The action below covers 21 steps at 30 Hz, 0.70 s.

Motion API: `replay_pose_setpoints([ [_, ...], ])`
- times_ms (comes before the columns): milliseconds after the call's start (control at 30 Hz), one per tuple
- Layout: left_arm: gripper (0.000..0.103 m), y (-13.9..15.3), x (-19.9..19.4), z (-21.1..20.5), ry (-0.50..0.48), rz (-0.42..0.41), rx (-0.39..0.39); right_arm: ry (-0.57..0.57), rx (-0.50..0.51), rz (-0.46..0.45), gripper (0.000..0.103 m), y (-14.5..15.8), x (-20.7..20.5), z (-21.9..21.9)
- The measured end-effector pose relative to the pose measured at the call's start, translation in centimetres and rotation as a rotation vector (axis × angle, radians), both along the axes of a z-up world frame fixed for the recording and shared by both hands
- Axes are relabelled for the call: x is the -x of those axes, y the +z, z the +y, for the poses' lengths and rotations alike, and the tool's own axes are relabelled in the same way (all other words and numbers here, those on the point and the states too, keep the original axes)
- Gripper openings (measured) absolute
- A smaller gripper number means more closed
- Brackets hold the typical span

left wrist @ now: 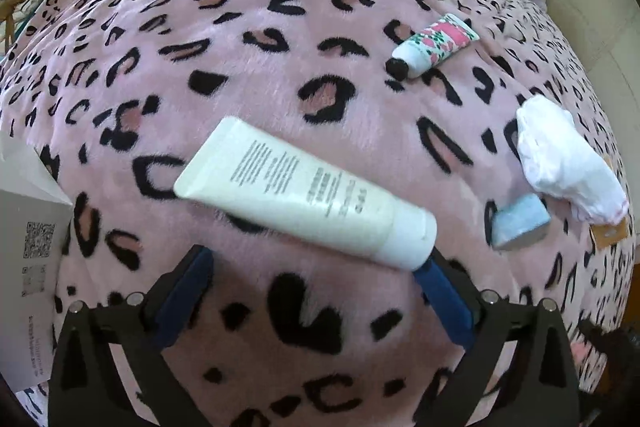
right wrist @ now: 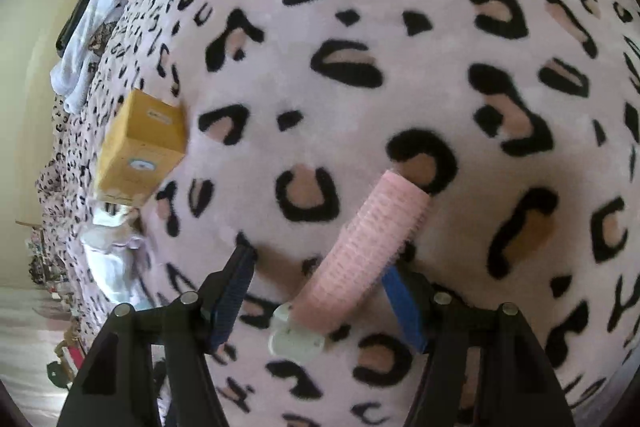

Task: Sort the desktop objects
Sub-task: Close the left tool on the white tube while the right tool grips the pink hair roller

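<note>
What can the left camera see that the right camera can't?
Only the left view shows the big white tube, the small flowered tube, a white crumpled cloth, a small blue block and a white box with printed codes. The left gripper is open, just short of the white tube.

Only the right view shows the pink hair roller, with a pale clip at its near end, and a yellow box. The right gripper stands open around the roller.

Both show the pink spotted blanket and pale clothes at its far edge.

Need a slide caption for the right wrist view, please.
Open right gripper straddles a pink hair roller on the leopard blanket, yellow box beyond.
</note>
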State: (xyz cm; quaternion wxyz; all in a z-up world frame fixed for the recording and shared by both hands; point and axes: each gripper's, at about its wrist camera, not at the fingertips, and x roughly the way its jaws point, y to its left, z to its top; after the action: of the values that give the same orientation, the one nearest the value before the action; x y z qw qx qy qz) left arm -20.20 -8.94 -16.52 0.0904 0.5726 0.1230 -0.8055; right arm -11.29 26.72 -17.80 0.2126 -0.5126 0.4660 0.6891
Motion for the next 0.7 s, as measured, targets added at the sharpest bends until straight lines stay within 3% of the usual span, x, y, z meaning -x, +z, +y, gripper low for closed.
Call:
replay_pose_setpoints([
  [167, 0.102, 0.9, 0.6, -0.4, 0.044, -0.007, -0.065, 0.04, -0.037, 0.011, 0.067, -0.2, -0.1, -0.2],
  [333, 0.102, 0.2, 1.8, -2.4, 0.225, -0.089, -0.17, 0.061, -0.049, 0.012, 0.067, -0.2, -0.1, -0.3],
  [533, 0.102, -0.3, 3.5, -1.6, 0.271, -0.106, -0.092, 0.1, -0.081, 0.008, 0.067, -0.2, 0.5, -0.8],
  [633, 0.101, -0.5, 3.6, -1.8, 0.316, -0.083, -0.104, 0.131, -0.111, 0.013, 0.067, -0.1, 0.7, -1.3],
  [700, 0.095, -0.1, 3.2, -2.1, 0.35, -0.041, -0.118, 0.151, -0.128, 0.02, 0.066, 0.0, 0.7, -1.5],
])
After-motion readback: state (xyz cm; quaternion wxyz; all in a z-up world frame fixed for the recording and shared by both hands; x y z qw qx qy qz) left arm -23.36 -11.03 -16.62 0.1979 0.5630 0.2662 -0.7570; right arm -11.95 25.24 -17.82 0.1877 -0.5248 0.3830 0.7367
